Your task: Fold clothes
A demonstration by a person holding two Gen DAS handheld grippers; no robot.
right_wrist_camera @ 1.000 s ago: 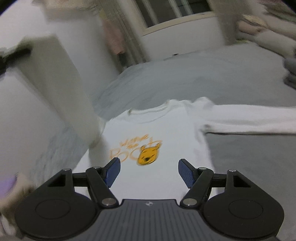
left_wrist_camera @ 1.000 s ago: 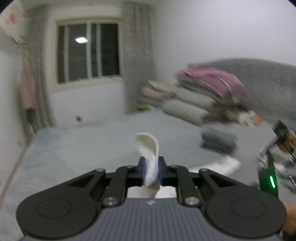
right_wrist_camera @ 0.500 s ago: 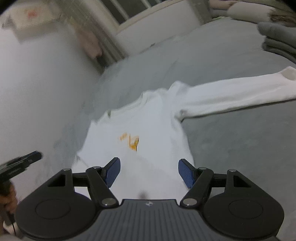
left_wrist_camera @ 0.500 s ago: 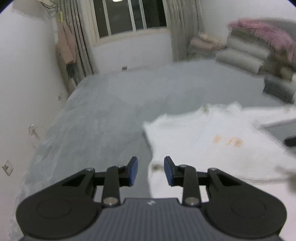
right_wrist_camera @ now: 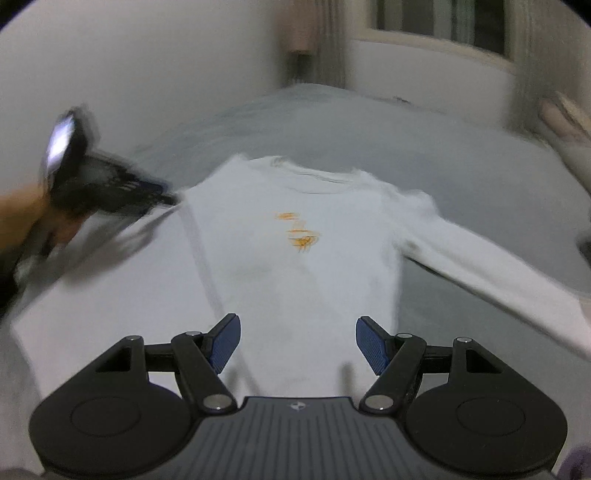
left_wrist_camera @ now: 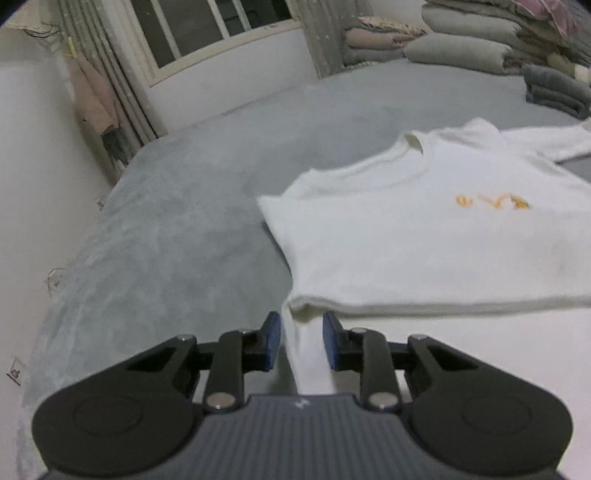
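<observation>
White long-sleeved shirt [left_wrist_camera: 424, 240] spread flat on grey bed [left_wrist_camera: 177, 236], both claws low over it.

Orange print [left_wrist_camera: 493, 201] face up on the chest, neckline toward the window [left_wrist_camera: 207, 26], one sleeve [right_wrist_camera: 491, 266] stretched out to the right across the bedcover, left edge folded over in a thick fold. Left claw [left_wrist_camera: 301, 341] down at the near left corner of that fold, blue pads [left_wrist_camera: 272, 341] narrowly apart after just closing a little, a strip of white cloth lying between them but not pinched. Right claw [right_wrist_camera: 297, 341] wide apart above the lower body of the shirt, gripping nothing. In the right wrist view, badly blurred: left claw and hand [right_wrist_camera: 40, 210] at the shirt's left side. Stacked bedding [left_wrist_camera: 480, 48] and folded grey cloth [left_wrist_camera: 557, 90] at the far right of the bed.
</observation>
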